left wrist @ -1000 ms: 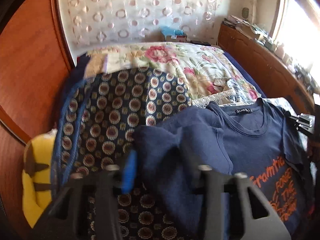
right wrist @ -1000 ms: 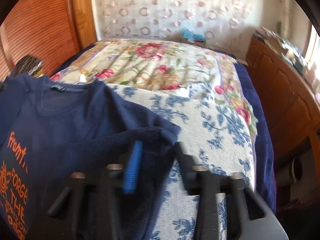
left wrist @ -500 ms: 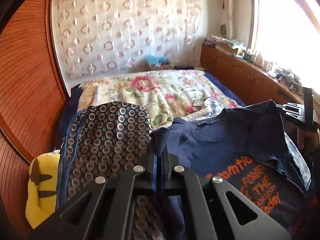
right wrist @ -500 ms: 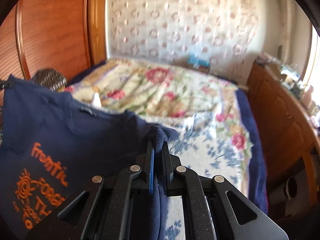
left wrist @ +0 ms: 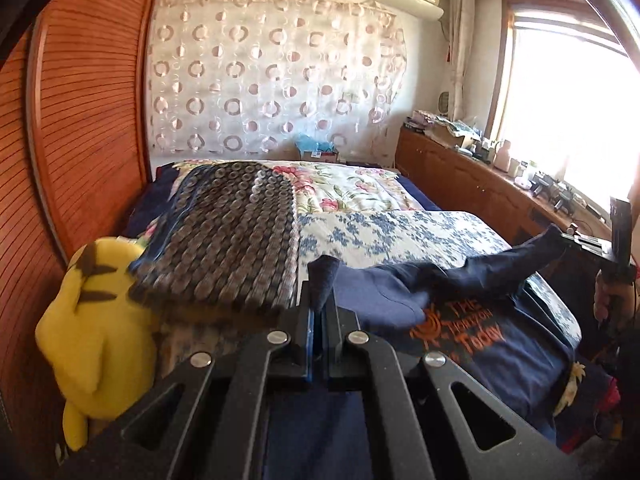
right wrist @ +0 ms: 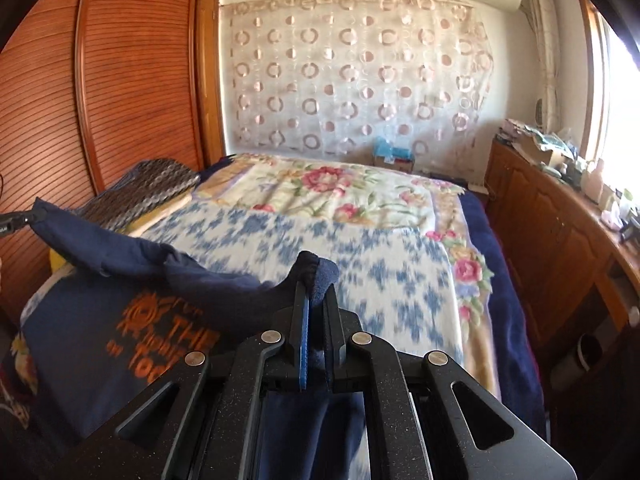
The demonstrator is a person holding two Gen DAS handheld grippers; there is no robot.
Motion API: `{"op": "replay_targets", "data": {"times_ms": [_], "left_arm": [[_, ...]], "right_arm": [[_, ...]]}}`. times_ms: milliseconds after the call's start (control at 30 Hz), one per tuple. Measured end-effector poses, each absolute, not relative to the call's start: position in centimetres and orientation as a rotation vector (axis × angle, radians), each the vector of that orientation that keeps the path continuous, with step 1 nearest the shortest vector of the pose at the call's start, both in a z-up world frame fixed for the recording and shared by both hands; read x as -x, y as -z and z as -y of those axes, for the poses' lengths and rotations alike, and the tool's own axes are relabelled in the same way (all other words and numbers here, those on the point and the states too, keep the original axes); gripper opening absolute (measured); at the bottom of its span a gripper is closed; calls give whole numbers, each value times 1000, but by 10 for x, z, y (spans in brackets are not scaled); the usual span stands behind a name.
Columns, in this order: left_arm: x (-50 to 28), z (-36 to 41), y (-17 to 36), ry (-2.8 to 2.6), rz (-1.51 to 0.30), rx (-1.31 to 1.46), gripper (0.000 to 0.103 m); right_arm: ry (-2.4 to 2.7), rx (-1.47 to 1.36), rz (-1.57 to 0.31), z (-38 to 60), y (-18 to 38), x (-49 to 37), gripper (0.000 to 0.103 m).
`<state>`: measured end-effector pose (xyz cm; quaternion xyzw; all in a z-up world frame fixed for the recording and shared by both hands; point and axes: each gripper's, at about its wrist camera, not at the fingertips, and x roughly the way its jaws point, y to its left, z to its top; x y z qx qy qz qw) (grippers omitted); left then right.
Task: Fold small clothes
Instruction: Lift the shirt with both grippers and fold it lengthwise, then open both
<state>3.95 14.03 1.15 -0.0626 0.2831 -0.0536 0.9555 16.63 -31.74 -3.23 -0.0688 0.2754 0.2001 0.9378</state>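
Left wrist view: bed (left wrist: 400, 224) runs away toward the curtained wall; navy shirt (left wrist: 480, 344) sits at its near end, orange print facing up. Top edge of the shirt is lifted off the bed and strung between the 2 claws, so its long axis runs side to side, left claw to right claw, across the bed's width. Rest of the shirt hangs and lies below that line, nearer the person.

Left gripper (left wrist: 318, 312): jaws pinched together on 1 corner of the shirt, a tuft of cloth poking out above the tips. Right gripper (left wrist: 576, 240) seen far right, at roughly matching height, holding the other corner; the edge sags slightly between them.

Right wrist view: right gripper (right wrist: 316, 304) likewise clamped on cloth, tuft showing. Left corner of the shirt (right wrist: 100, 248) lies well off to its left.

Judgement: both hands equally placed; fold would carry this edge toward the hem together.

Pillow (left wrist: 232, 240) and yellow toy (left wrist: 96, 332) beside the left claw.
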Motion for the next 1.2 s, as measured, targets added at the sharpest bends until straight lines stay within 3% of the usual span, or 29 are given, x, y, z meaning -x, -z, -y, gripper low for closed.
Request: {"op": "replay_targets", "data": {"times_ms": [467, 1067, 1167, 1200], "left_arm": [[56, -148, 28, 55, -657, 143, 0], [56, -144, 34, 52, -690, 112, 0], [54, -143, 29, 48, -683, 95, 7], [53, -143, 26, 44, -674, 89, 17]], "right_arm": [[-430, 89, -671, 355, 55, -51, 3], [-402, 67, -791, 354, 113, -47, 4], [-404, 61, -800, 354, 114, -48, 4], [-401, 63, -799, 355, 114, -48, 5]]}}
